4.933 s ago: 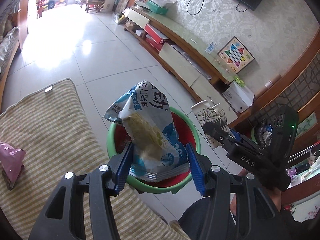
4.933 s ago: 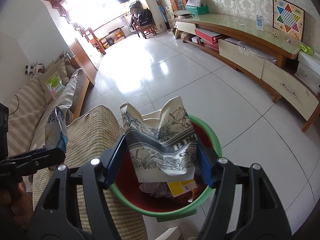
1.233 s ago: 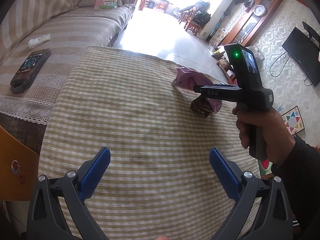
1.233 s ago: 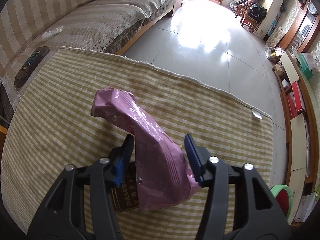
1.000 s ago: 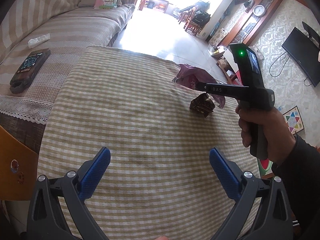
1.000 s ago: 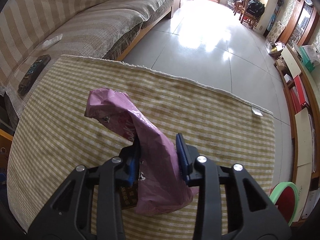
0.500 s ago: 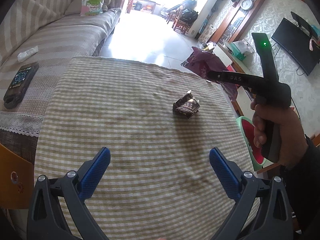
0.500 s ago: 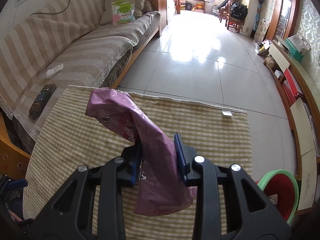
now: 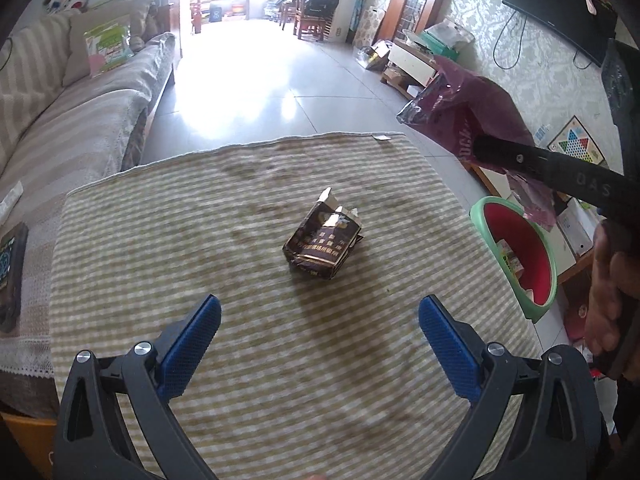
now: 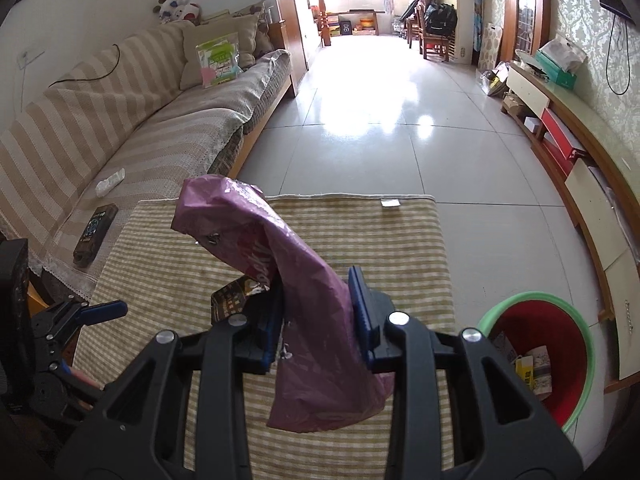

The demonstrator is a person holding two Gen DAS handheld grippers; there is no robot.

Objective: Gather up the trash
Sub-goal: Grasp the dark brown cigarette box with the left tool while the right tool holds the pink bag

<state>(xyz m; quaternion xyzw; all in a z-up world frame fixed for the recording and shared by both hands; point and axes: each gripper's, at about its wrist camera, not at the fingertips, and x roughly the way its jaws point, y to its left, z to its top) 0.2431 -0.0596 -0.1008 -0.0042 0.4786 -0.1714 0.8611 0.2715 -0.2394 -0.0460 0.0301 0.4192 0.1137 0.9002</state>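
- While the sofa (image 10: 132,120) lines the left side of the room, a dark remote-like device (image 10: 95,235) lies on its seat at about 9 o'clock in the right wrist view, with a crumpled white tissue (image 10: 110,181) just beyond it.
- On the striped cloth (image 9: 168,248) covering the low table, the left gripper (image 9: 319,338) hangs with its blue pads wide apart and nothing between them.
- Ahead of it, near the middle of the cloth at roughly 12 o'clock from those pads, a crushed brown cigarette pack (image 9: 325,242) lies by itself, touching neither tool.
- Further right, the right gripper (image 10: 318,316) has its pads pinched tight on a crumpled purple bag (image 10: 296,292); the bag is lifted clear of the cloth, its top rising toward 11 o'clock and its lower end drooping below the fingers.
- At 4 o'clock in the right wrist view, beside the table's right edge, a green-rimmed red bin (image 10: 576,364) stands on the tiled floor (image 10: 400,140) with paper scraps inside.
- Along the right wall runs a long TV cabinet (image 10: 576,152).
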